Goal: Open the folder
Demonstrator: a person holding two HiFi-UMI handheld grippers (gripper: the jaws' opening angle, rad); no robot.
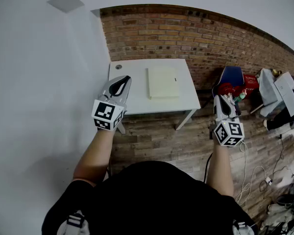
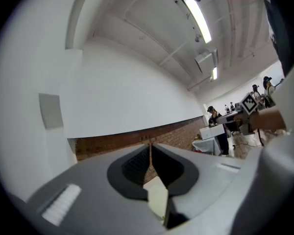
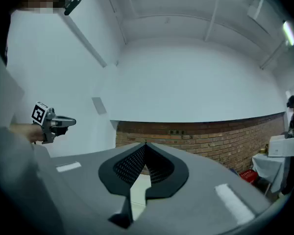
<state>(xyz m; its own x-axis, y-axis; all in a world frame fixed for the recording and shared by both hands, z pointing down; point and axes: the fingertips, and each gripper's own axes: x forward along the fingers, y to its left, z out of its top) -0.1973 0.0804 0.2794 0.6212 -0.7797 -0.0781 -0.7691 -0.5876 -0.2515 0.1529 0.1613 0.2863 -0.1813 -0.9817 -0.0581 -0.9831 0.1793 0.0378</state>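
A pale yellow folder [image 1: 163,82] lies shut and flat on the small white table [image 1: 135,101], toward its right half. My left gripper [image 1: 121,80] hangs level over the table's left front corner, short of the folder, with its jaws shut on nothing [image 2: 150,144]. My right gripper [image 1: 224,100] is held level off the table's right side, above the floor, also shut and empty [image 3: 145,143]. Neither gripper touches the folder. From the right gripper view the left gripper [image 3: 52,122] shows at the left, in mid-air.
A brick wall [image 1: 186,33] runs behind the table, and a white wall [image 1: 39,82] stands to its left. At the right lie a blue bag [image 1: 231,77], red items [image 1: 230,88], white boxes [image 1: 277,89] and cables [image 1: 257,175]. People stand far off [image 2: 216,126].
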